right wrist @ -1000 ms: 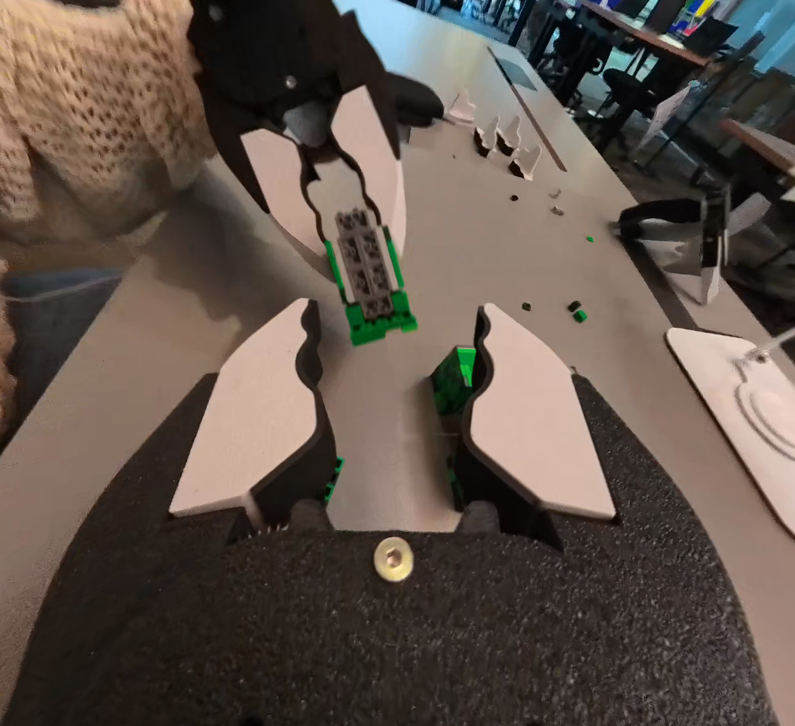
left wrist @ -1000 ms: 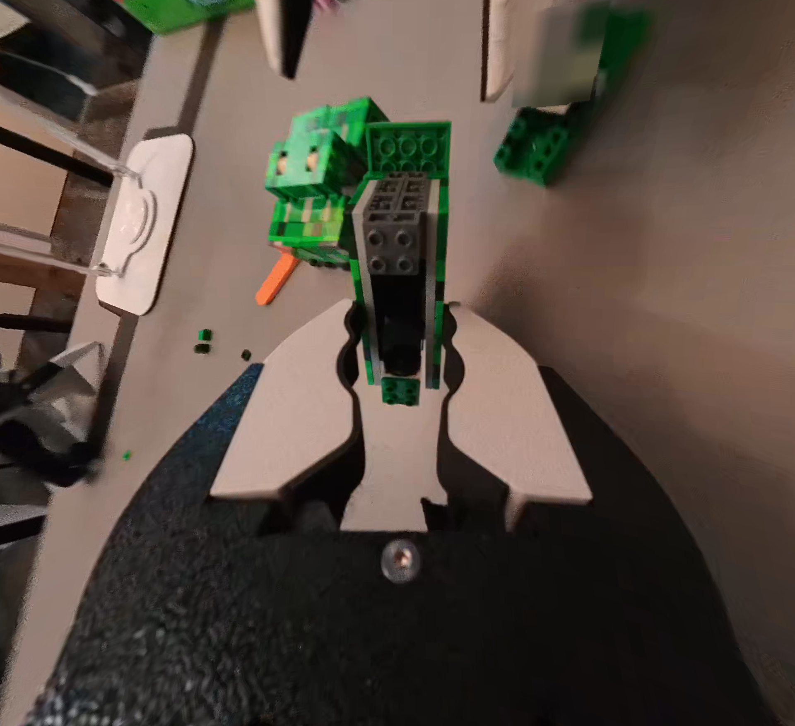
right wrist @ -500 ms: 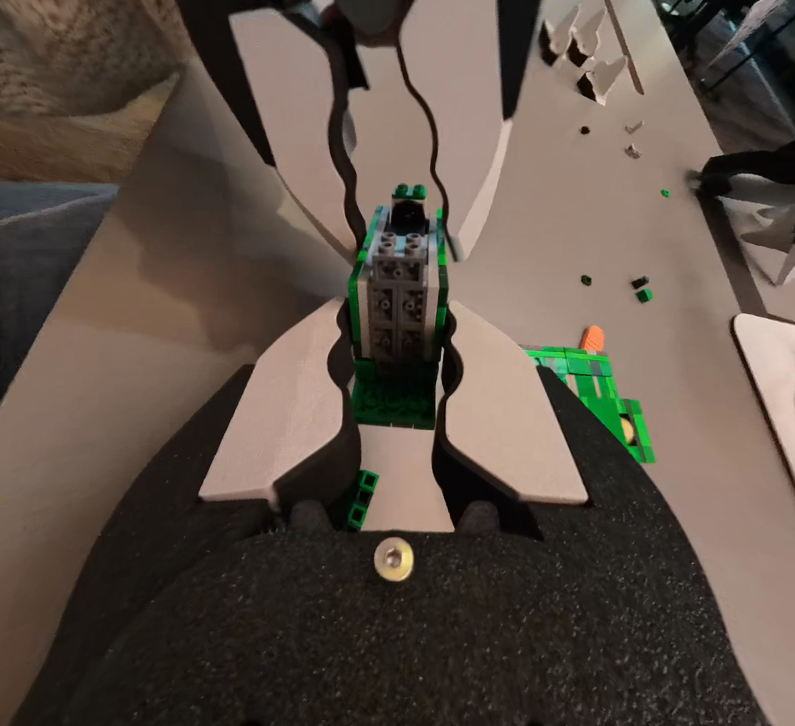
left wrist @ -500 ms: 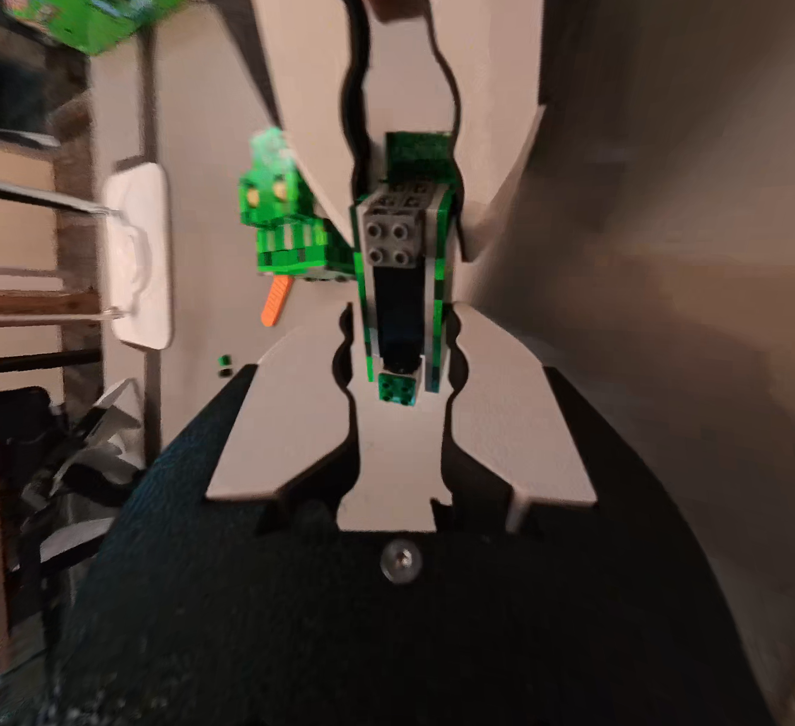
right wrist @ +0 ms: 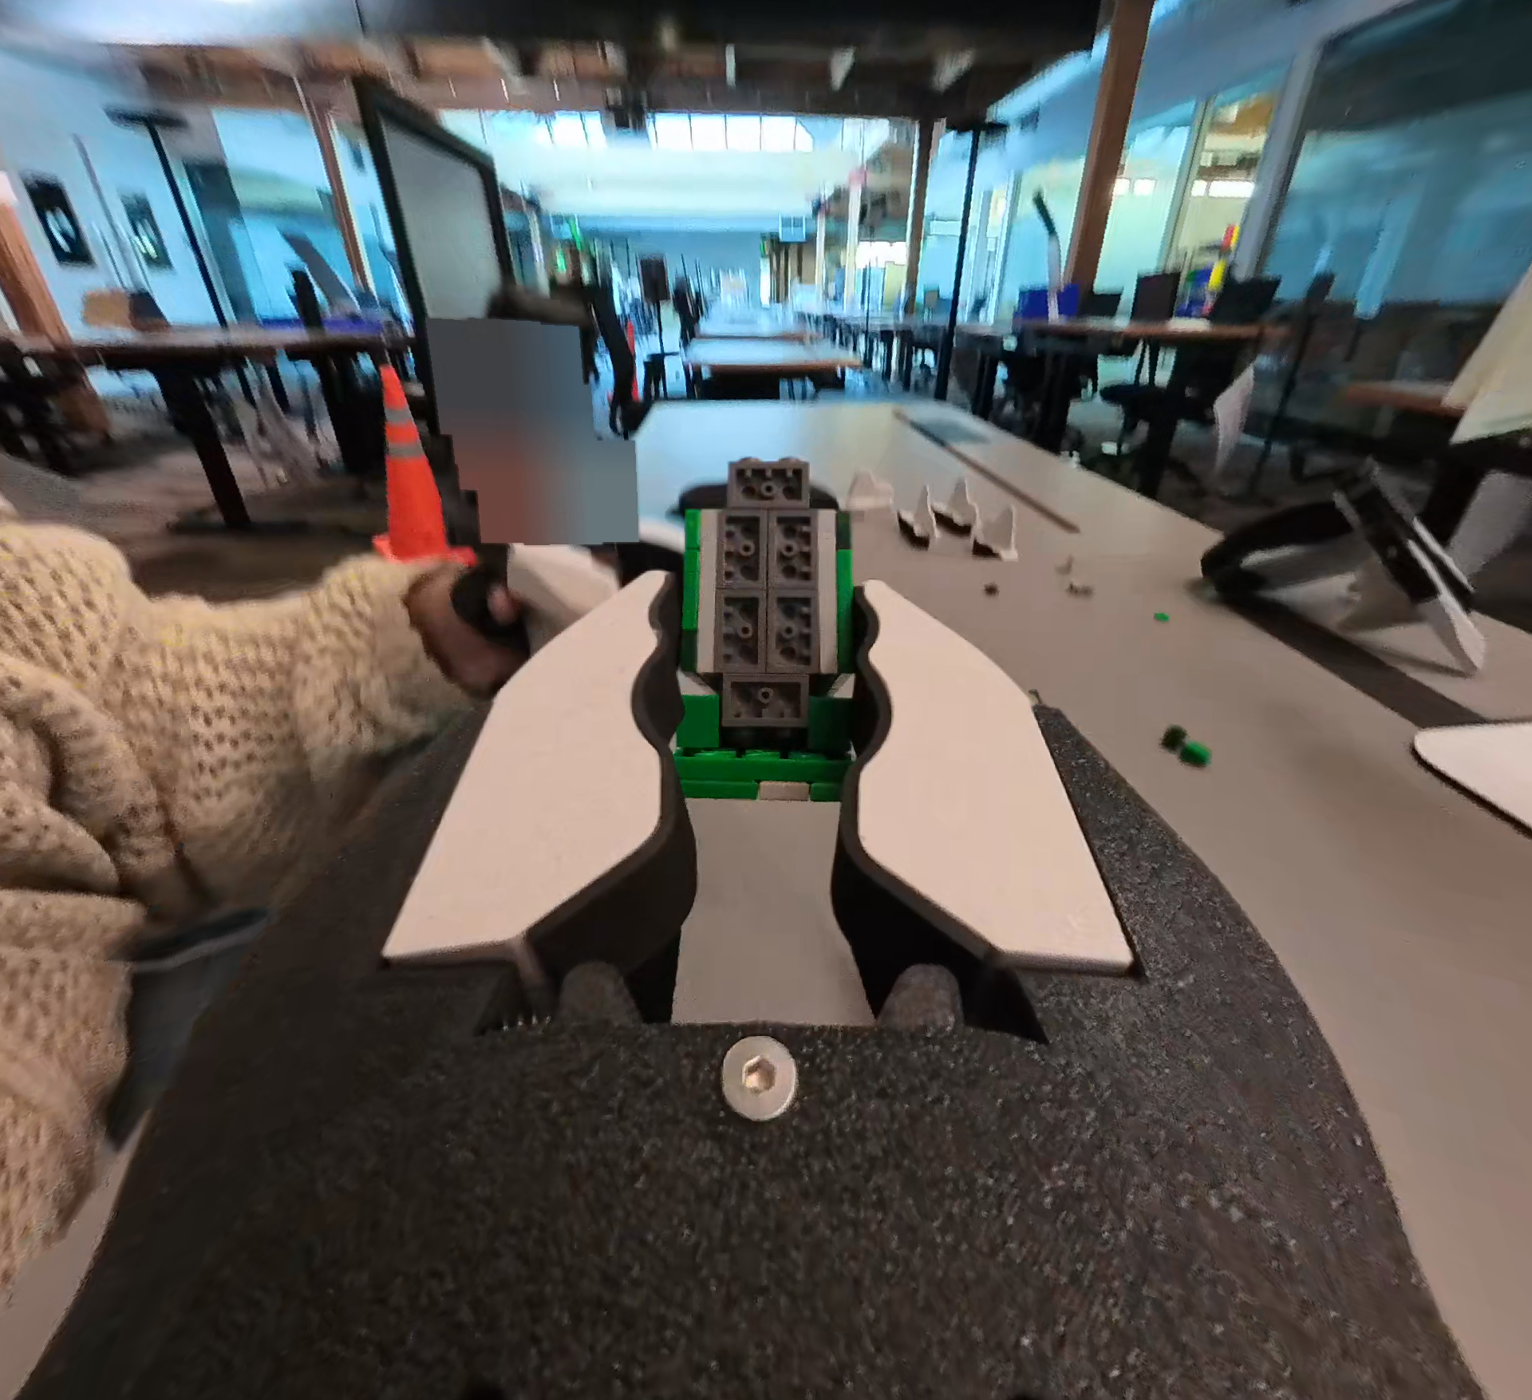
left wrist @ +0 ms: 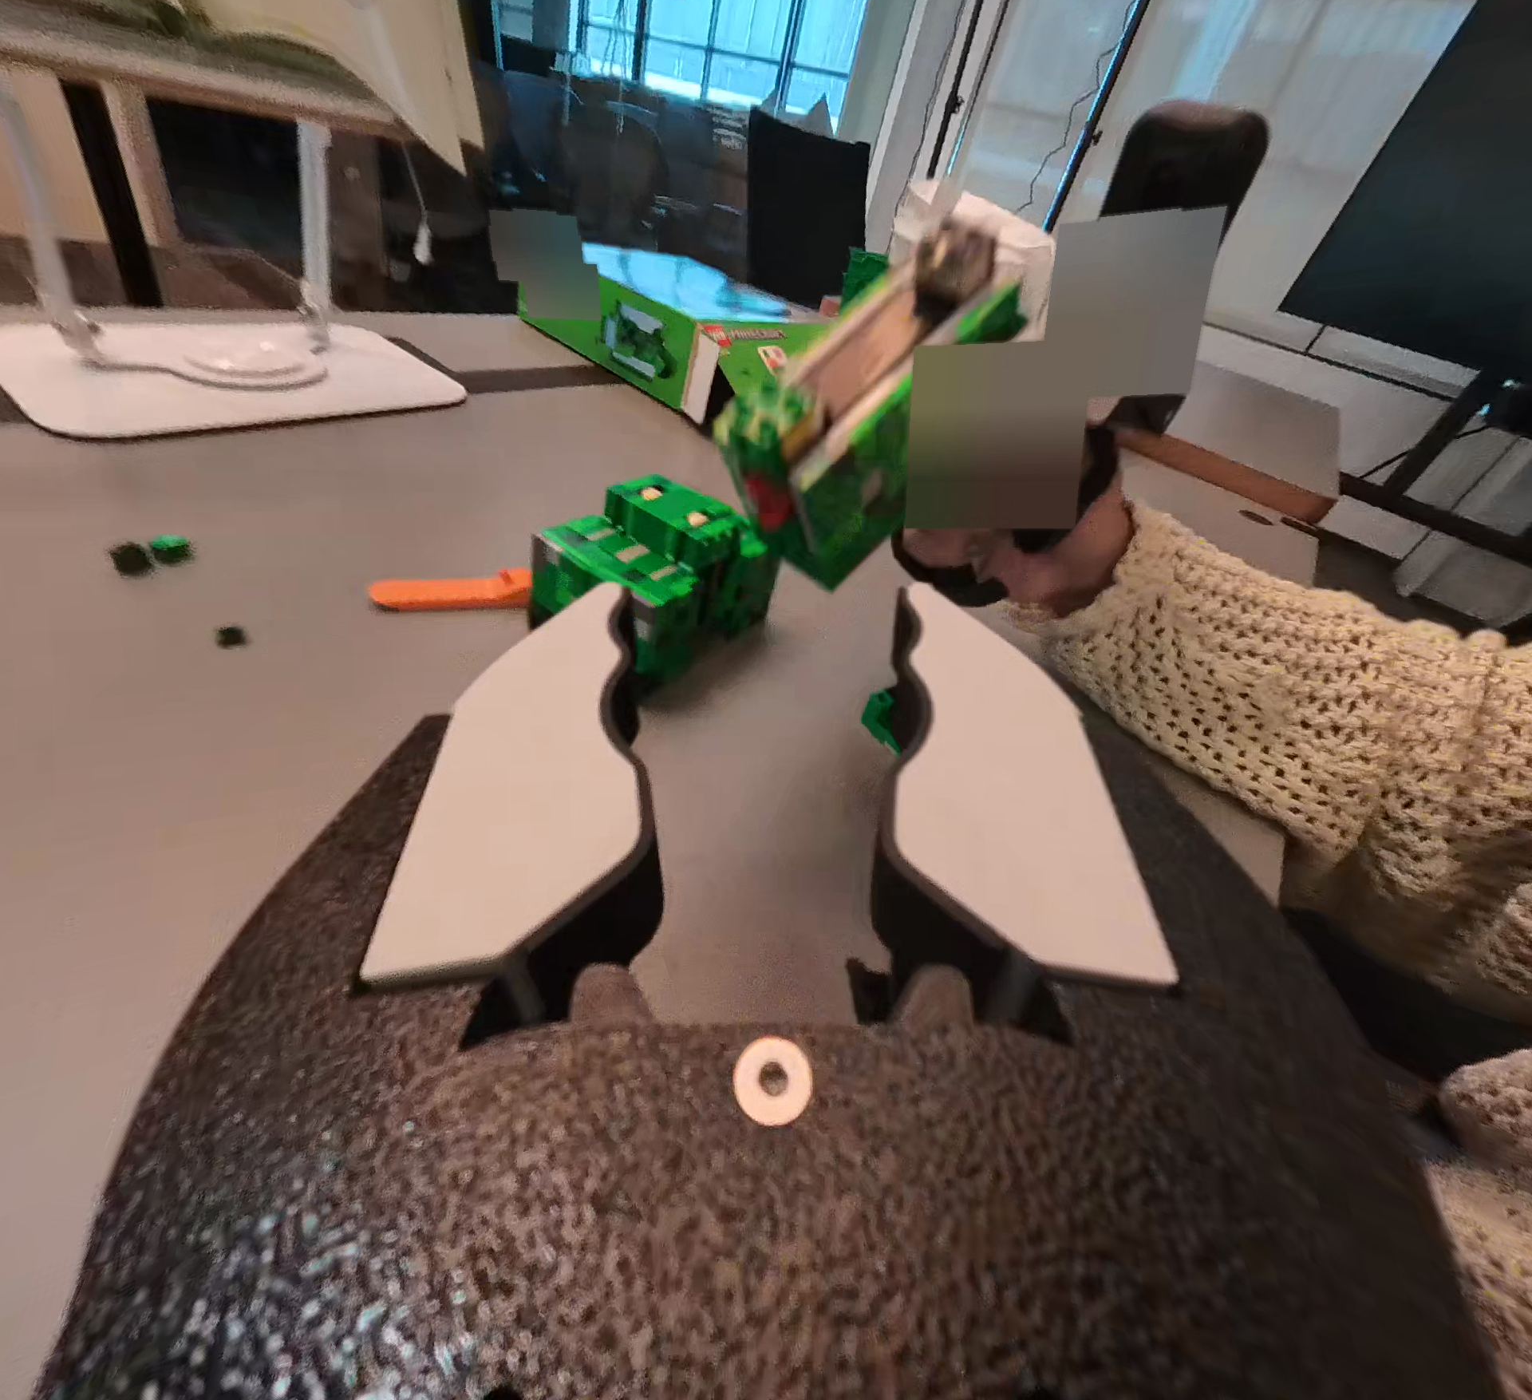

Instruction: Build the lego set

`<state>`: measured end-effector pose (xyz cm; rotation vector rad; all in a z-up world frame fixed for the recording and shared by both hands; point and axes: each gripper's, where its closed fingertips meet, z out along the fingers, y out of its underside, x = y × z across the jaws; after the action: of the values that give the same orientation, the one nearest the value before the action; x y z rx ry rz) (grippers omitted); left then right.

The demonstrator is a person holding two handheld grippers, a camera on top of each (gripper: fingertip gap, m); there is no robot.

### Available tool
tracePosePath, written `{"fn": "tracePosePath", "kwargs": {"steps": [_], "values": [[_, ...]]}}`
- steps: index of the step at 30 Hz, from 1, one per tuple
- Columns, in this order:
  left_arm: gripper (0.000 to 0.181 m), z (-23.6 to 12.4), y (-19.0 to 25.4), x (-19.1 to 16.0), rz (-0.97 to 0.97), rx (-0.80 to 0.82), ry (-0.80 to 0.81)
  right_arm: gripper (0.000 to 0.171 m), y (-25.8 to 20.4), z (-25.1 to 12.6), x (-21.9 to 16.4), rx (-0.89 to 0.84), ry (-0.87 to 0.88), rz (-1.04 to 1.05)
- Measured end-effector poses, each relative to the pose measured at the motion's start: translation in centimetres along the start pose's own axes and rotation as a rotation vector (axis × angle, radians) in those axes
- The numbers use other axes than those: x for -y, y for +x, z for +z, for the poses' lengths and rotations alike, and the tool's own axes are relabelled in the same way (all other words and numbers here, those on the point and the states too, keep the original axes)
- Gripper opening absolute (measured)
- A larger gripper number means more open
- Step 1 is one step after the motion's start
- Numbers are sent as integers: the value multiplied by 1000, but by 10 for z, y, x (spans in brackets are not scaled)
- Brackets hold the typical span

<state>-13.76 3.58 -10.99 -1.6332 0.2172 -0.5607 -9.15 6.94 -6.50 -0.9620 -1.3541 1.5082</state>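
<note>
the green-and-grey lego subassembly [right wrist: 767, 614] is pinched between the right gripper [right wrist: 767, 664] jaws and held in the air above the grey table [left wrist: 249, 697]. the left gripper [left wrist: 763, 655] jaws are spread, nothing held. a second green blocky section [left wrist: 655, 572] lies on the table just beyond the left gripper, beside an orange brick separator [left wrist: 452, 591]; loose small green pieces [left wrist: 153, 552] lie farther out. build judged partway: sections unjoined.

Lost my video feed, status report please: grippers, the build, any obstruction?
Left gripper open, empty. Right gripper shut on green-and-grey assembly, held above the table. Green block figure and orange tool on table; nothing blocking.
</note>
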Motion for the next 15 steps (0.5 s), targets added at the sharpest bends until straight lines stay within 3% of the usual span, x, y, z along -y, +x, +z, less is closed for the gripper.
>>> {"fn": "tracePosePath", "kwargs": {"steps": [3,5,9,11,15], "values": [[87,17,15,-12,-4,-55,7,36,-17,-2,21,93,117,48],[88,23,30,-2,35,-123,91,37,-28,-1,28,149,151,51],[64,18,49,25,98,-229,258,37,-41,1,20,206,97,-5],[46,15,52,27,112,-269,255,37,-43,1,17,225,78,-13],[42,14,48,19,167,-269,165,37,-44,0,6,248,2,-41]]}}
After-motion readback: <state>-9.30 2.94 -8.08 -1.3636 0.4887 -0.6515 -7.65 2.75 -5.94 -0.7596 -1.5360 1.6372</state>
